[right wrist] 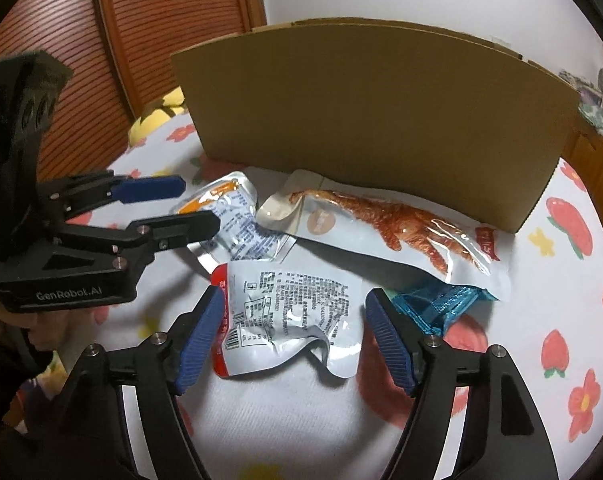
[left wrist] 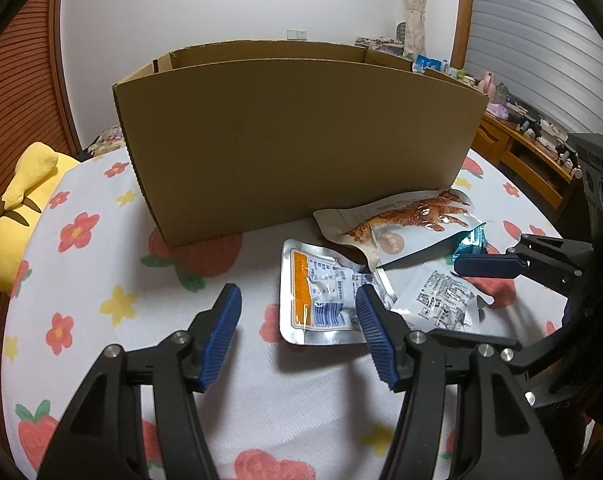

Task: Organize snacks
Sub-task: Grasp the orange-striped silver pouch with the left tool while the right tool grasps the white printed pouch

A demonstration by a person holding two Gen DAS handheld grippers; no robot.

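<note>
Snacks lay by the cardboard box [right wrist: 365,120] on the bed; my right gripper [right wrist: 293,336], spread wide, straddled the light, crinkly white packet [right wrist: 285,308], best pinched at its flat edge.

Both wrist cameras looked low and close across the flowered bedsheet [left wrist: 85,272] toward the cardboard box [left wrist: 293,140]. The left view sat left, the right view right; both shared the snack packets [right wrist: 285,312] and box front.

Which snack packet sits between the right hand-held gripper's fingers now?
The white crumpled packet with a red edge, printed side up. It lies between the open right hand-held gripper; the others lie farther off.
</note>
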